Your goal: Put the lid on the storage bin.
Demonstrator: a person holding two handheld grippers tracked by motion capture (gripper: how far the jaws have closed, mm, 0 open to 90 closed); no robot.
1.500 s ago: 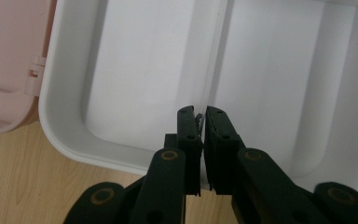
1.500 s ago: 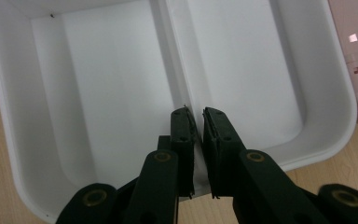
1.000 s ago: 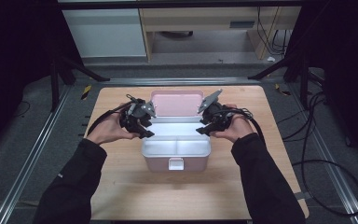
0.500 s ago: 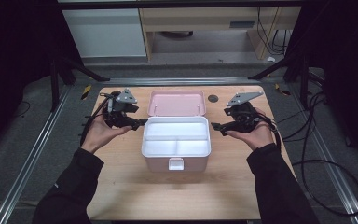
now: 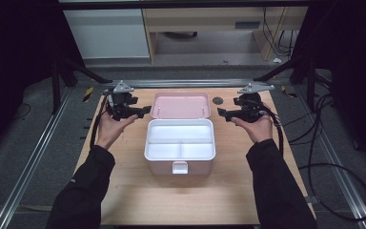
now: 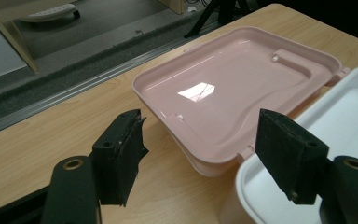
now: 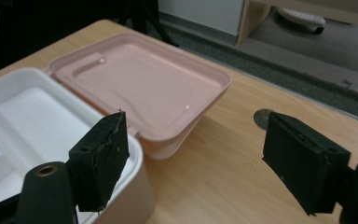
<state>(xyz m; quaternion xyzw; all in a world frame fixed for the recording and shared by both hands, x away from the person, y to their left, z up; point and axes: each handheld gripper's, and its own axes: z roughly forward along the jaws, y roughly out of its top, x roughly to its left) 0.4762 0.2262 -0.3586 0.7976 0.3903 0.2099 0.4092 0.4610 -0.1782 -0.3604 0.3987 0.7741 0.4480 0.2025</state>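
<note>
High view: both grippers, left [image 5: 145,110] and right [image 5: 220,112], have drawn apart from the box [image 5: 179,143] at table centre, jaws just opened wide and empty; lid [image 5: 180,105] lies back, seemingly fully opened.

The left gripper [image 5: 145,110] and right gripper [image 5: 221,112] point inward (palms up beneath them), jaws just opened wide, nothing between.
</note>
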